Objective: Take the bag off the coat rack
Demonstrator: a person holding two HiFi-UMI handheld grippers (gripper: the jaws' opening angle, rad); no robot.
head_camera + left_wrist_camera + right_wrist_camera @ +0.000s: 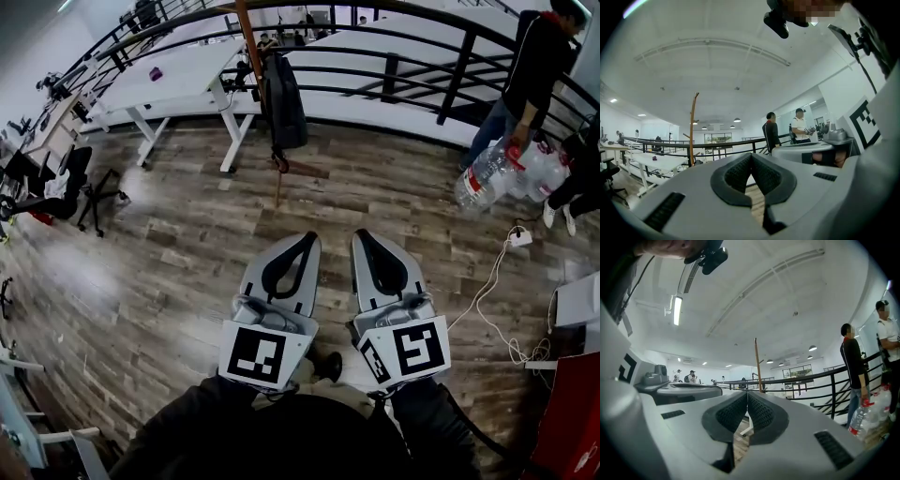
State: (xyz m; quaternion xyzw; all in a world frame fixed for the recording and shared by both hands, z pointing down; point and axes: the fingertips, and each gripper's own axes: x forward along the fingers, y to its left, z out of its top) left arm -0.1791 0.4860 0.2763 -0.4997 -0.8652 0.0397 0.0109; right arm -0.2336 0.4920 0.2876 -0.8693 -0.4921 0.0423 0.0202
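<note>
At 9 o'clock in the head view a black office chair (86, 187) stands on the wood floor, and white desks (178, 80) run along the curved black railing (394, 56) at 11 o'clock. Just right of them, close to 12 o'clock, rises the wooden coat rack (249, 42). The bag (283, 103), a dark backpack, hangs from it by its top, its long axis straight down the pole.

The left gripper (307, 236) and the right gripper (365, 236) are held side by side and level, pointing toward the rack. Both have their jaws closed pad to pad with nothing between them.

The bag lies well apart from both, ahead and slightly left at about 11 o'clock from the fingertips. The left gripper looks a little nearer and more in line with it. Judging from this, the approach has a long way to go, and the jaws would need to open before they could take a strap near the hook.

At 2 o'clock a person (536, 70) stands beside large water bottles (487, 173), clear of the path.
</note>
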